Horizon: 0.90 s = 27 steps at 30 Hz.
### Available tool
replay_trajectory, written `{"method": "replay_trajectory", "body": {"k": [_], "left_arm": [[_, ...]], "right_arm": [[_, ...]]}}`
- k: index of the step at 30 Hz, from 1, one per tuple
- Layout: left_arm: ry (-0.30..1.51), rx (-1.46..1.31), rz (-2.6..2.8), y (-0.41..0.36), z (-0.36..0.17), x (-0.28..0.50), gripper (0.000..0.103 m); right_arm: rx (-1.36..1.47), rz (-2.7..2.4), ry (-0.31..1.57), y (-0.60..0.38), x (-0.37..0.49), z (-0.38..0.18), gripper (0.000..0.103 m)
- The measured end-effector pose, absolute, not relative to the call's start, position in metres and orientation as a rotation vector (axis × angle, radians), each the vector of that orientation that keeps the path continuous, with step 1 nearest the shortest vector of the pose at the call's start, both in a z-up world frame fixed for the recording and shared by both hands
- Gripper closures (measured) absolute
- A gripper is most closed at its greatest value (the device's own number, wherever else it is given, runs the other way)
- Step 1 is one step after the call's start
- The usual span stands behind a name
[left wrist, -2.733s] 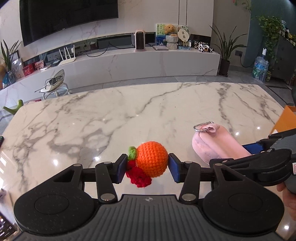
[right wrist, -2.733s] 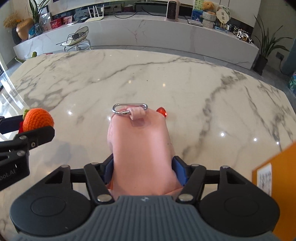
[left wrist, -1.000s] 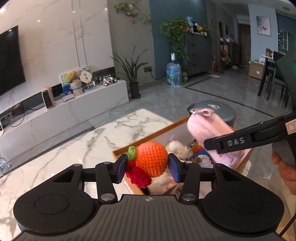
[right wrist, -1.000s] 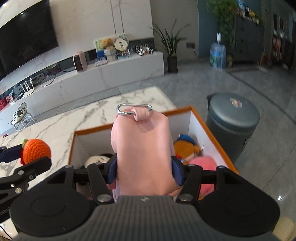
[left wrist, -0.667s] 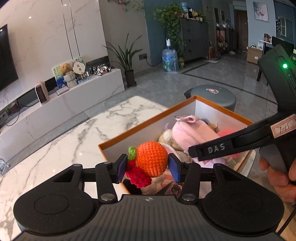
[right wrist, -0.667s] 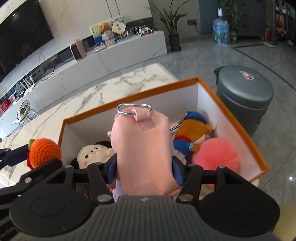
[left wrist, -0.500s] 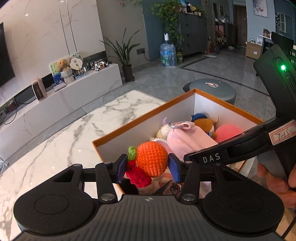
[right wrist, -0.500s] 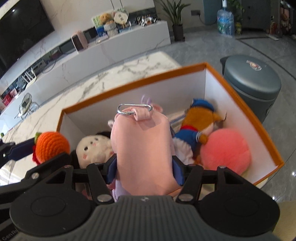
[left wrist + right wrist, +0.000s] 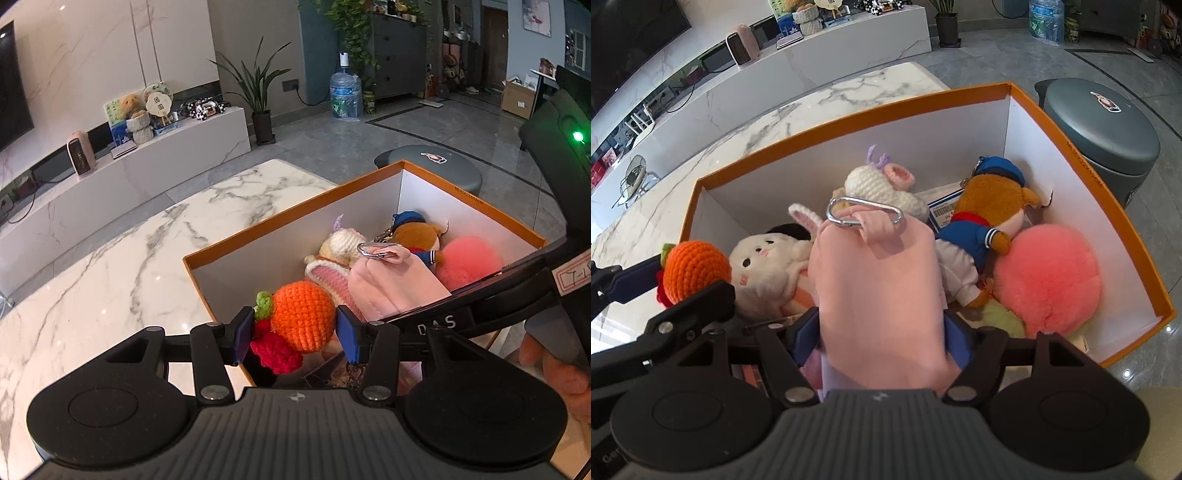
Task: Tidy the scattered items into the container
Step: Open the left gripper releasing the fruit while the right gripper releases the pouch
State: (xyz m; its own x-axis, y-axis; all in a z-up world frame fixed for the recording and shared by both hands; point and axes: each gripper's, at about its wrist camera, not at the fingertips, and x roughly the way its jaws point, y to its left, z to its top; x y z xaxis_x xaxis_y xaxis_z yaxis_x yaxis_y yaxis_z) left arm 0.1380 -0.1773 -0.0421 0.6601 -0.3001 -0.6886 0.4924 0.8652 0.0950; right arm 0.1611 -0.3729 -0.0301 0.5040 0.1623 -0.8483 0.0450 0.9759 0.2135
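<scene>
An orange-rimmed white box stands at the marble table's end and holds several plush toys. My left gripper is shut on a crocheted orange with a green leaf and a red bit, just over the box's near left corner. My right gripper is inside the box mouth with a pink pouch with a metal carabiner between its fingers. Its jaws are opening, and the pads still touch the pouch's sides. The pouch lies over a white bunny plush and beside a brown doll in blue.
A pink fluffy ball and a white crochet toy fill the box's far side. A grey bin stands on the floor beyond the box. The marble table stretches left. A person's hand holds the right gripper.
Both grippers have swung from the table to over the box and sunk towards it. The right jaws have spread slightly around the pouch. The left still grips the orange.
</scene>
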Motion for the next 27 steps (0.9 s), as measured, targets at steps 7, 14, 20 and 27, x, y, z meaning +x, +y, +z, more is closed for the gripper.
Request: {"method": "replay_trajectory", "body": {"k": [7, 14, 20, 27], "left_arm": [[0.723, 0.275, -0.443, -0.173, -0.042, 0.134, 0.048], [0.729, 0.260, -0.435, -0.171, -0.041, 0.133, 0.048], [0.738, 0.273, -0.445, -0.175, -0.044, 0.132, 0.047], [0.737, 0.284, -0.468, -0.183, -0.047, 0.128, 0.047]], "right_arm": [[0.260, 0.096, 1.013, -0.377, 0.157, -0.026, 0.028], [0.272, 0.107, 1.007, -0.376, 0.157, -0.025, 0.025], [0.341, 0.086, 0.901, -0.387, 0.144, -0.017, 0.021], [0.337, 0.132, 0.909, -0.387, 0.143, -0.019, 0.067]]}}
